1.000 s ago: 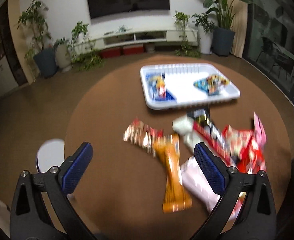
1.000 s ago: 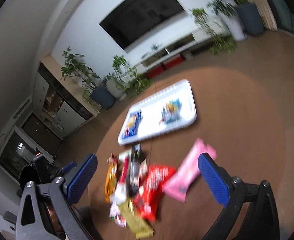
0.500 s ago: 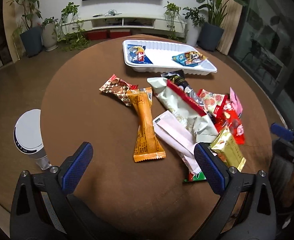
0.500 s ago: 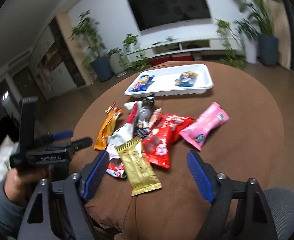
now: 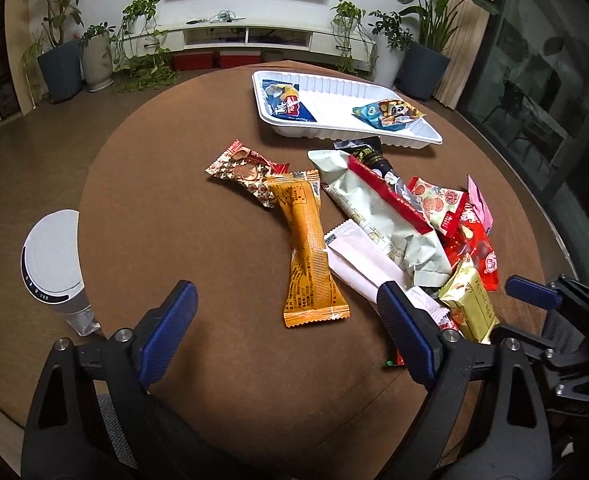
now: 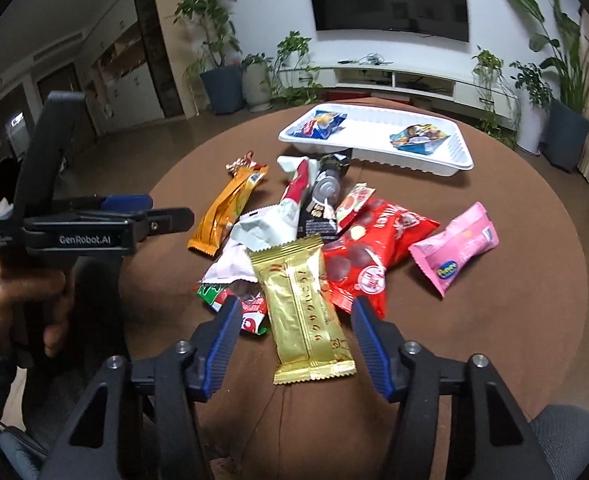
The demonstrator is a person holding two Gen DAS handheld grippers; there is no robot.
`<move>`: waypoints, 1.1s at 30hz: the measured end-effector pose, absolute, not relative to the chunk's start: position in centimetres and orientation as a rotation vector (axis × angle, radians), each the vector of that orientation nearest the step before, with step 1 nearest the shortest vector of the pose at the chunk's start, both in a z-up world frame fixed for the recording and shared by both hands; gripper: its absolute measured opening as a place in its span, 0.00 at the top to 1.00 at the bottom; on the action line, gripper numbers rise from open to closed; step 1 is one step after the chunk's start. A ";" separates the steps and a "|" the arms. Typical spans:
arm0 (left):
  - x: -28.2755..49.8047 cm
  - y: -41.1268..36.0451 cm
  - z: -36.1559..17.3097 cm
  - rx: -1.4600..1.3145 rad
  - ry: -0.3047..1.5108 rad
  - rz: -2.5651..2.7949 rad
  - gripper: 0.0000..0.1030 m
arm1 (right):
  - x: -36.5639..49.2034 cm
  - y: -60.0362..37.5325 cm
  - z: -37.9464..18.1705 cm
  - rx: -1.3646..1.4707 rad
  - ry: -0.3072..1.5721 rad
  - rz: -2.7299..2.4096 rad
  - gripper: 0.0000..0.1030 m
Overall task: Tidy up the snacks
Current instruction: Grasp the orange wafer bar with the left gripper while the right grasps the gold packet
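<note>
A pile of snack packs lies on the round brown table (image 5: 198, 240). A white tray (image 5: 334, 90) at the far side holds a blue pack (image 5: 284, 104) and a blue-orange pack (image 5: 388, 112). My left gripper (image 5: 288, 312) is open and empty, with the near end of the orange bar (image 5: 308, 252) between its fingers. My right gripper (image 6: 296, 316) is open and empty, its fingers either side of the gold bar (image 6: 304, 312). A red bag (image 6: 370, 248) and a pink pack (image 6: 456, 246) lie to the gold bar's right. The tray also shows in the right wrist view (image 6: 378, 136).
A white cylindrical device (image 5: 54, 264) stands by the table's left edge. The left gripper and the hand holding it (image 6: 82, 228) sit at the left of the right wrist view. Potted plants and a low TV cabinet line the far wall.
Both grippers have swung to face the snack pile and come closer to it. The right gripper's jaws have narrowed around the gold bar. The snacks have not moved.
</note>
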State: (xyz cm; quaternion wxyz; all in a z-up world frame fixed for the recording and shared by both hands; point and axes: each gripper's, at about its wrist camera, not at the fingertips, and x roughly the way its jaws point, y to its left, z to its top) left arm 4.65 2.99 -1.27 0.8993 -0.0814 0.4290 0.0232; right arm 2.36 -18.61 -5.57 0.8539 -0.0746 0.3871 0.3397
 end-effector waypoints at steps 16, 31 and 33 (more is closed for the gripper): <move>8.2 2.3 -2.2 -0.105 0.949 -0.003 0.28 | 3.9 -16.9 -7.4 -0.209 0.871 0.708 0.54; 13.5 3.2 -5.2 -0.083 1.069 -0.002 0.40 | 4.0 -17.3 -8.3 -0.227 0.930 0.691 0.63; 13.9 3.2 -5.2 -0.076 1.072 0.000 0.40 | 4.0 -17.5 -8.2 -0.222 0.934 0.691 0.67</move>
